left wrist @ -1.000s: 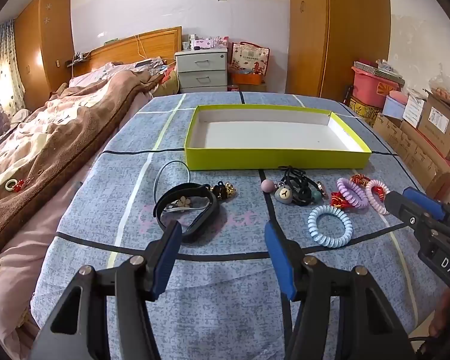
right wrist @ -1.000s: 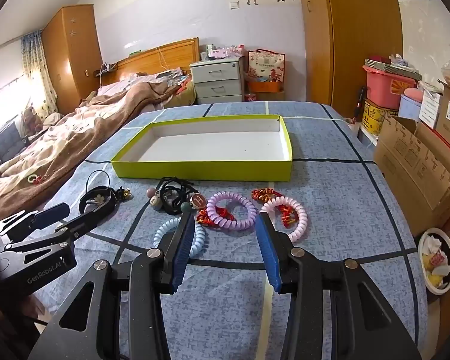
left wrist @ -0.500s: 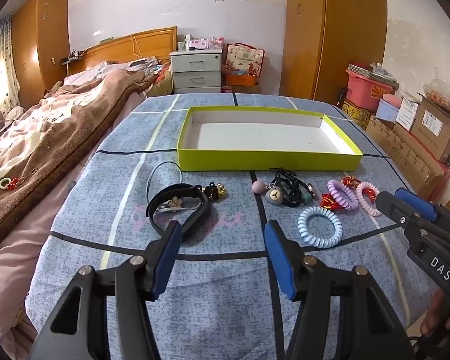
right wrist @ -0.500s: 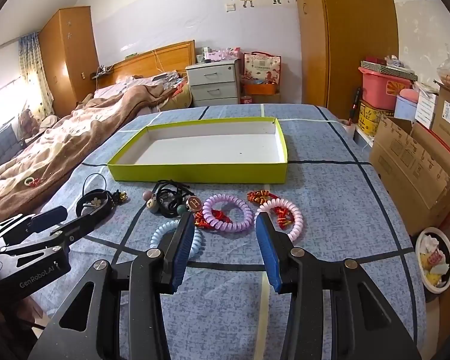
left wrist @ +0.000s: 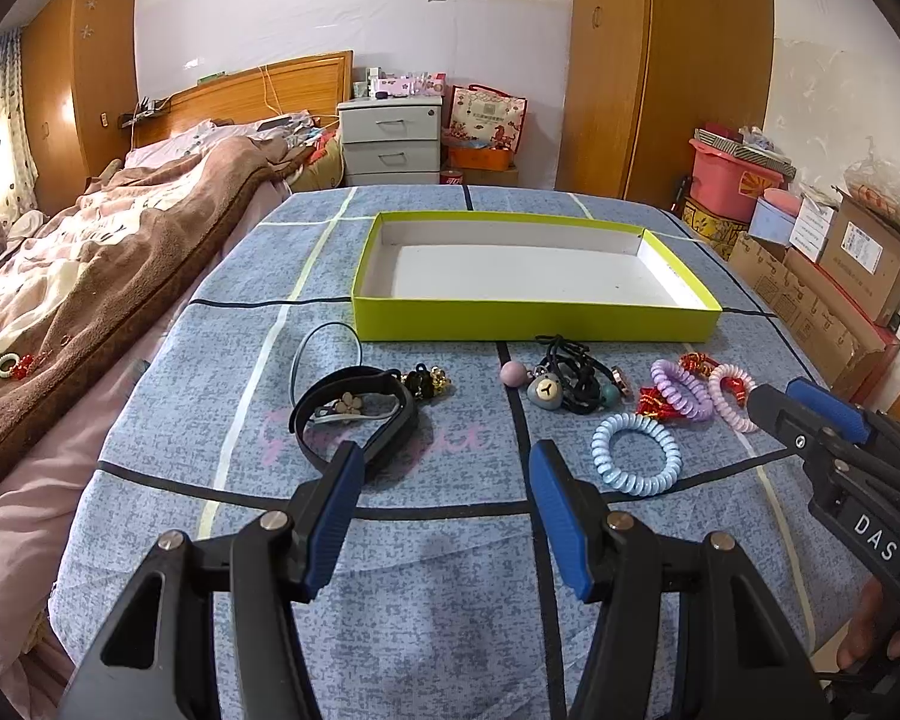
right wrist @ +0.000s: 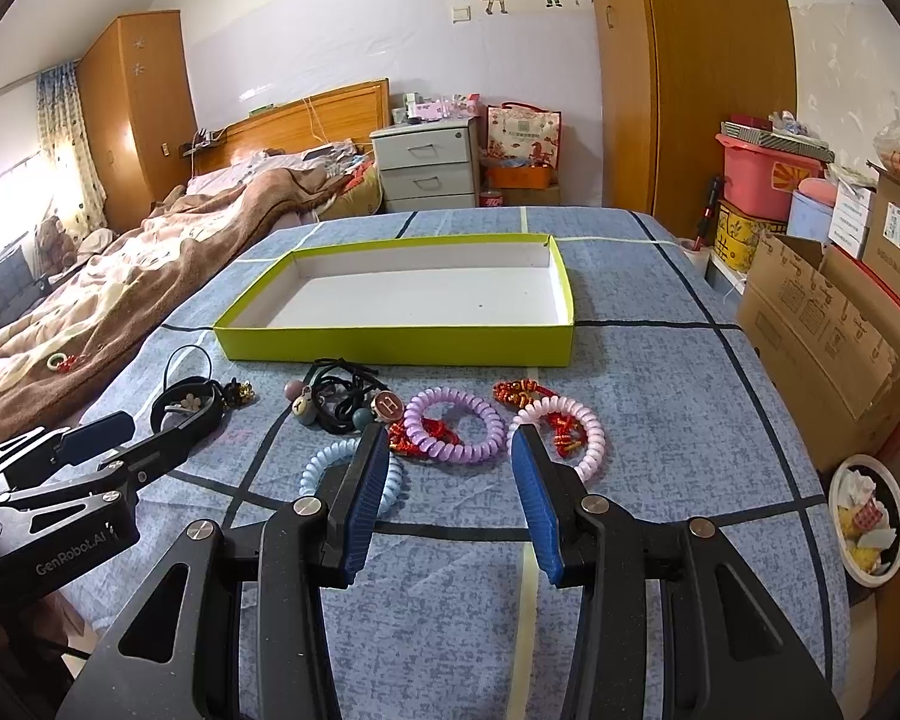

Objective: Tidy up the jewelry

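One shallow rectangular tray (right wrist: 390, 343), lime-green card walls, white floor, centre frame. Three coiled spiral hair ties below it: pale blue (left wrist: 636, 461), lilac (right wrist: 455, 427), pink (right wrist: 561, 437). One tangle of black elastic hair ties (right wrist: 342, 391) with round charms. Two black bands (left wrist: 354, 414), smooth, lower left of the tray. Blue patterned cloth (right wrist: 660, 396) underneath. Left gripper (left wrist: 444, 474): jaws released, nothing between. Right gripper (right wrist: 447, 456): jaws released, nothing between.

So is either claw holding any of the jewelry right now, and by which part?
Nothing is held. The left claw and right claw are both open with nothing between their fingers; the jewelry lies loose on the bedspread, and the green box holds nothing.
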Tool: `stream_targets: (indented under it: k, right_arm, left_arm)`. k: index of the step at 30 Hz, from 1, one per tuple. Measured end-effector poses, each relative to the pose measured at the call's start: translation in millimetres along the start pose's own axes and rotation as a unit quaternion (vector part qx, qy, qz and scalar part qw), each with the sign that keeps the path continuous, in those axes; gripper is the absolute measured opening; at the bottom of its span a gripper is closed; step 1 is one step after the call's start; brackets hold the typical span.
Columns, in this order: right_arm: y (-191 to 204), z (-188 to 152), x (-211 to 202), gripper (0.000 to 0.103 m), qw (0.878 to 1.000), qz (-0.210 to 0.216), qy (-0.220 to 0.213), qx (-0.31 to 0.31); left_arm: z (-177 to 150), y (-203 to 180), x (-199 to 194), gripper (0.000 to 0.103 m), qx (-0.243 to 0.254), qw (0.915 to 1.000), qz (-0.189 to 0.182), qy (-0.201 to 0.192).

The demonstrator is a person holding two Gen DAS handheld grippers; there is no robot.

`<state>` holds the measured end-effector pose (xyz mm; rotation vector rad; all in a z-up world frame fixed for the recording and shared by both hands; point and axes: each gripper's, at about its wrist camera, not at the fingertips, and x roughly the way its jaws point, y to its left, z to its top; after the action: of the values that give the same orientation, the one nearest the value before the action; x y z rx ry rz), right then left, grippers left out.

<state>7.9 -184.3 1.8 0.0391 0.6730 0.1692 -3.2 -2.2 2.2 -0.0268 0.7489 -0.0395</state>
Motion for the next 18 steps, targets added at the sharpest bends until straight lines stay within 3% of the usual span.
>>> stream_targets:
  k: [18]
  right_arm:
    - [2.0,-0.4,0.6,0.044,1.000,0.002,0.000,-0.001]
  left_arm:
    - [0.4,4.3,-0.6,0.060,-0.002,1.0000,-0.003,0.002]
